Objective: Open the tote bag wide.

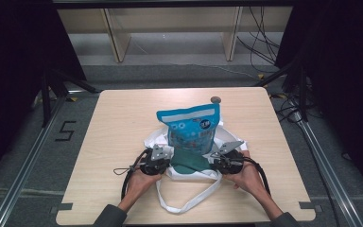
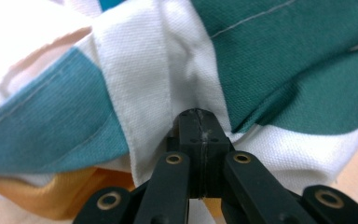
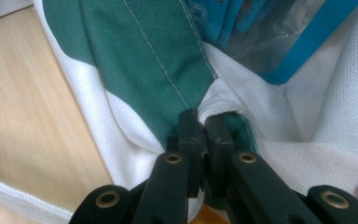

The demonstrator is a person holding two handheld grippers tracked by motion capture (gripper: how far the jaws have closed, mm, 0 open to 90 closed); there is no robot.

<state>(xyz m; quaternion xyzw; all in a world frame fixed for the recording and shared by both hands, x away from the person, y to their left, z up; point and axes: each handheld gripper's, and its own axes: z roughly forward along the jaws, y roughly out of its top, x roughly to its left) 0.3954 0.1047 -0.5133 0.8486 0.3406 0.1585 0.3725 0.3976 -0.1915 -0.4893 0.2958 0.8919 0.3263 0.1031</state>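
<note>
1. Nearest the table's near edge, a white strap (image 1: 189, 201) of the tote bag (image 1: 189, 163) loops loose over the wooden table (image 1: 118, 123).
2. Just beyond it, the person's two hands hold the tongs at the bag's near end, one on each side.
3. The left gripper (image 1: 163, 156) is clenched on the bag's white and green cloth at its left rim; in the left gripper view its jaws meet with the fabric pinched at their tips.
4. The right gripper (image 1: 220, 155) is likewise clamped on the cloth at the right rim, where green panel meets white hem.
5. Between them, a blue snack packet (image 1: 191, 127) stands upright in the bag's mouth, at mid-table.
6. Farther off, a small dark round disc (image 1: 215, 100) lies near the far edge.
</note>
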